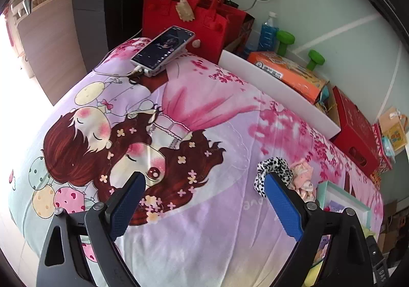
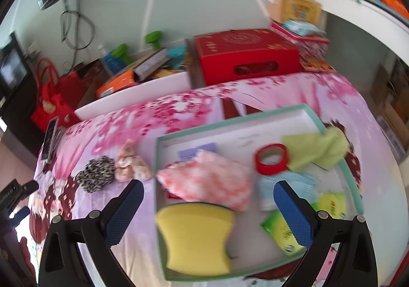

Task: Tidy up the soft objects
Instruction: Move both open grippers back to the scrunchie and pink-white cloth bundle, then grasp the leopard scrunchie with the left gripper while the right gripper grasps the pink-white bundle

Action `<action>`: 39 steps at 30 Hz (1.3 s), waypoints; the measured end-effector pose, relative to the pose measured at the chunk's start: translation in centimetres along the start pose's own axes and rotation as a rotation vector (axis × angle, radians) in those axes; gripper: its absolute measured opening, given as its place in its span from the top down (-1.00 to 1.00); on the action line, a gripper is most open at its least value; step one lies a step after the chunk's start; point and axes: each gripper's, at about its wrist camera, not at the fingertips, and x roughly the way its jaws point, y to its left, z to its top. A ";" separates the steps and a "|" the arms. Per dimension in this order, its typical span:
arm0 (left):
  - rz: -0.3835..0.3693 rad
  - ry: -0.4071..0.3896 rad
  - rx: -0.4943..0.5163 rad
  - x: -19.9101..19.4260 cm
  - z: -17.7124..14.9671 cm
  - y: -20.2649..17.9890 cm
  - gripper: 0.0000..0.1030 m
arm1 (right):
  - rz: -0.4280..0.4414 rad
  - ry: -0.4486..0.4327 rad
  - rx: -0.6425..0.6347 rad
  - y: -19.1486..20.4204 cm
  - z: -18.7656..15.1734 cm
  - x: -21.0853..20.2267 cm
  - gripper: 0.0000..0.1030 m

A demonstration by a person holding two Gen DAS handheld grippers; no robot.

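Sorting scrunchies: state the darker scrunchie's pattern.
Black-and-white leopard spots on the scrunchie; left wrist view shows it best.

- Daylight floods in from the left of the bed (image 1: 194, 230); the left wrist view is blown out white along that side.
- The left wrist view is sharp and evenly bright.
- The right wrist view is smeared; the tray (image 2: 329, 118) and the yellow sponge (image 2: 196, 238) look soft.
- Both views bend strongly toward black rounded corners.

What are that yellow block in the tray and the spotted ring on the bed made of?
The yellow block looks like matte foam sponge: soft rounded edges, a dark layer along its top. The spotted ring seems gathered fabric, a scrunchie, judging by its puckered folds.
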 end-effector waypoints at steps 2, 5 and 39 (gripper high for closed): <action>-0.006 -0.006 -0.013 -0.1 0.2 0.6 -0.83 | 0.017 -0.007 -0.049 2.0 0.0 0.2 -1.00; -0.015 -0.017 -0.020 -0.3 0.3 1.0 -0.83 | 0.052 -0.011 -0.101 4.1 -0.1 0.5 -1.00; -0.104 0.047 0.083 6.4 0.9 -3.7 -0.68 | 0.166 0.026 -0.233 10.8 0.3 9.3 -0.26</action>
